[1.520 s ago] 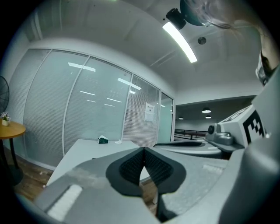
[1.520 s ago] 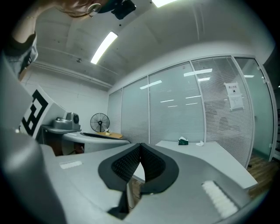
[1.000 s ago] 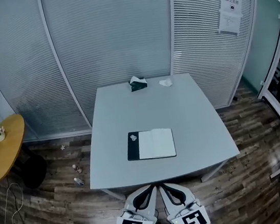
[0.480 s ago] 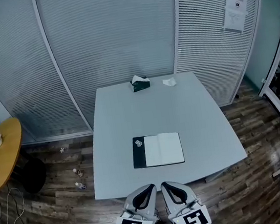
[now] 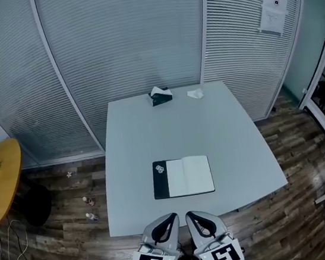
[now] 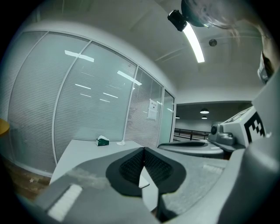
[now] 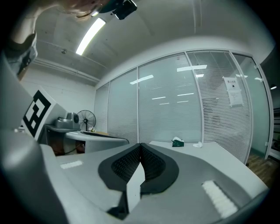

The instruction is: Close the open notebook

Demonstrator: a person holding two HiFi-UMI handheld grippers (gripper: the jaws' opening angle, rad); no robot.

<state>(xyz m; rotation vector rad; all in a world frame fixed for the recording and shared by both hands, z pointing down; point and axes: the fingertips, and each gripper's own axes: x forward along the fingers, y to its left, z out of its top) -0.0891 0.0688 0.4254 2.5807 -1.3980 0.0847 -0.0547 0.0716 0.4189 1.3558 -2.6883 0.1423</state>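
Two grey grippers, left gripper (image 5: 172,217) and right gripper (image 5: 190,215), are pressing ribbed jaws together, empty; the flat rectangular black-covered, white-paged open notebook (image 5: 182,177) is lying ahead of their fingertips, nearer than before.

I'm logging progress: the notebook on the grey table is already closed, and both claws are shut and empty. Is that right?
Not quite: the head view shows the notebook open, white pages flat beside its black cover, on the grey table. The left claw and right claw are indeed shut and empty.
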